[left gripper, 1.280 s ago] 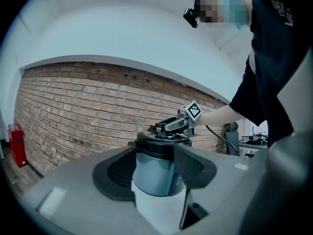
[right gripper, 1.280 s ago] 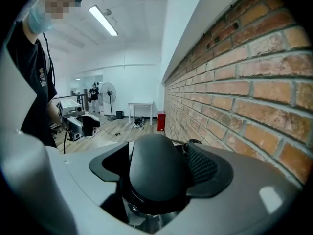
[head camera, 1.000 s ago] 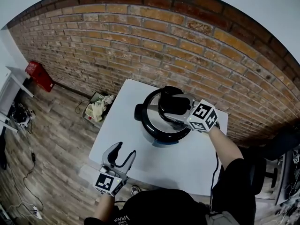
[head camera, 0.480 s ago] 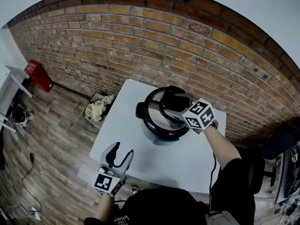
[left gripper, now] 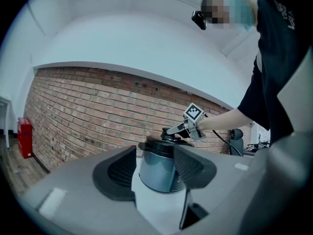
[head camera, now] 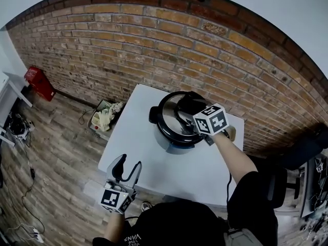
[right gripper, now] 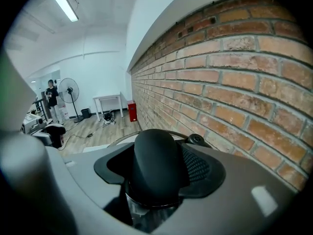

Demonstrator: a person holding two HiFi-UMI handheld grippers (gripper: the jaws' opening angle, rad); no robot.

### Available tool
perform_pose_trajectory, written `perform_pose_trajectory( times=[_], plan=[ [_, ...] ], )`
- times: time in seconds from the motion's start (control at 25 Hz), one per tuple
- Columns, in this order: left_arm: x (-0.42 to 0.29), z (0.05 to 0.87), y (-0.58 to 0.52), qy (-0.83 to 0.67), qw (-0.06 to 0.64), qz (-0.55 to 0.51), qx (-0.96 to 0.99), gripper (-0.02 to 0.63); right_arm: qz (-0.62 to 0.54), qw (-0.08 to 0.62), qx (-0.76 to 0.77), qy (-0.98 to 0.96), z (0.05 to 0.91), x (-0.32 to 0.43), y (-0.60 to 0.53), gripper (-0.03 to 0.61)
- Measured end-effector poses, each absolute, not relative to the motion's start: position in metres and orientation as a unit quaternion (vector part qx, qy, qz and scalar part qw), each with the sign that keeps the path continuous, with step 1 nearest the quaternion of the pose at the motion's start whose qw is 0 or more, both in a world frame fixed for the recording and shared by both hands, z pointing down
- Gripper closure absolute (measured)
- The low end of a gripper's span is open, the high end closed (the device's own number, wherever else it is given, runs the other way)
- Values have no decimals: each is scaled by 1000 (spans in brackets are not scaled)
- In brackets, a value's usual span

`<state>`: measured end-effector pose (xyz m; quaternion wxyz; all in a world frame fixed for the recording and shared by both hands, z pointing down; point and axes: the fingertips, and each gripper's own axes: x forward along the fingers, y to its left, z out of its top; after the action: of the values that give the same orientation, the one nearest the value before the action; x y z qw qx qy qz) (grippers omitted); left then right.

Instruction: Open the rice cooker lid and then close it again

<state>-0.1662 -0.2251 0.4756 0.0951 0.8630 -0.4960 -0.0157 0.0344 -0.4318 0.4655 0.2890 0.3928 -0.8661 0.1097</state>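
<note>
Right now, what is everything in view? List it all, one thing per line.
table: 1, white, centre, against the wall
cooker: 1, blue-grey, on the table's far side
lid: 1, black, on the cooker
knob: 1, black, on the lid
wall: 1, red brick, behind the table
floor: 1, wood, left of the table
box: 1, red, floor by the wall
bin: 1, pale cloths inside, floor beside the table
fan: 1, dark, far end of the room
left claw: 1, grey, open, empty, at the table's near-left edge
right claw: 1, grey, shut on the knob
</note>
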Motion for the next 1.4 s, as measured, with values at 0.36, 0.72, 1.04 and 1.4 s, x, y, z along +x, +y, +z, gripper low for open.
perform_pose_trajectory(
  times=[0.36, 0.72, 1.04, 1.4],
  plan=[
    [-179, 478, -219, -505, 94, -30, 857, 397, 98, 262, 385, -879, 438, 36, -437, 284],
    [-169, 472, -218, -492, 93, -23, 865, 397, 88, 257, 388, -881, 425, 38, -431, 285],
    [-168, 470, -213, -485, 90, -22, 870, 397, 76, 236, 396, -884, 407, 48, -414, 285],
    [-169, 466, -204, -476, 78, -25, 875, 397, 81, 208, 417, -881, 392, 66, -382, 285]
  ],
)
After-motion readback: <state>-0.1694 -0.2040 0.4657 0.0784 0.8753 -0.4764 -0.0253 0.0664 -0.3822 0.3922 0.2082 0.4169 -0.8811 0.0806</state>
